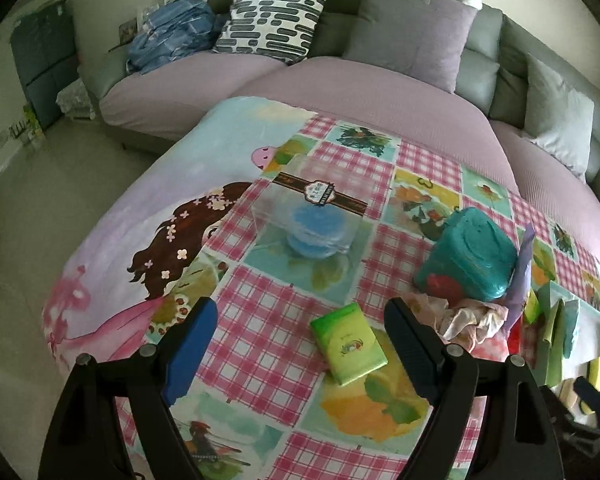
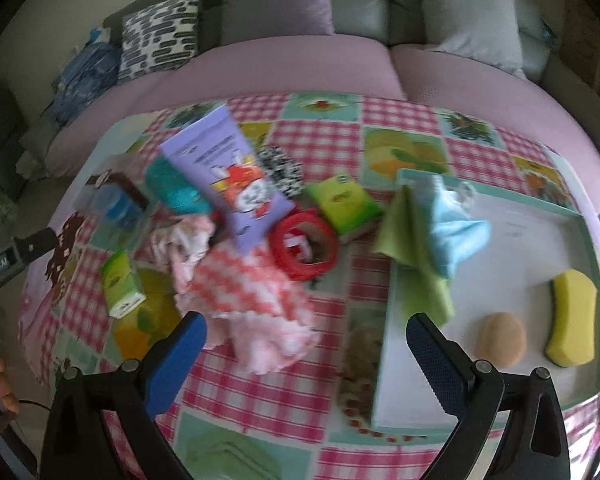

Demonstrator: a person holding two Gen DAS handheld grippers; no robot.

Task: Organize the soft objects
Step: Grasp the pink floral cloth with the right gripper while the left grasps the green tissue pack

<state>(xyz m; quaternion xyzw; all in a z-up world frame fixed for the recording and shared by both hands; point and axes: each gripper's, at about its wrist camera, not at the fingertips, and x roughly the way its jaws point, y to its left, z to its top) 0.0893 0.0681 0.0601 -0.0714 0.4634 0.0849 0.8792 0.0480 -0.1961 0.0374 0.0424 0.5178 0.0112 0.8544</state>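
Left claw (image 1: 300, 344): jaws wide apart, nothing between the pads, hanging over the checked cloth (image 1: 268, 360) on the worktop. A green tissue pack (image 1: 347, 347) lies flat on the cloth between the fingers, not touched. Beyond it a clear box (image 1: 310, 216) with a blue round thing inside; to the right a teal bundle (image 1: 468, 256) and a crumpled pink cloth (image 1: 466, 318).

Right claw (image 2: 306, 346): jaws also apart, empty, above the pile. Right wrist view is motion-blurred. Just ahead of the left finger, a pink-and-white checked towel (image 2: 252, 308), bunched. Farther: purple pouch (image 2: 230, 172) leaning on the heap, red ring (image 2: 304, 242), second green pack (image 2: 348, 202), a third green pack (image 2: 121, 284) at left.

White tray (image 2: 500, 240) with teal rim sits at right. In it: yellow-green sponge (image 2: 572, 318) near right, tan round sponge (image 2: 502, 340) beside it, apart. Green cloth (image 2: 416, 256) and light-blue cloth (image 2: 456, 236) hang over the tray's left rim.

Sofa (image 1: 380, 92) with cushions behind the worktop.
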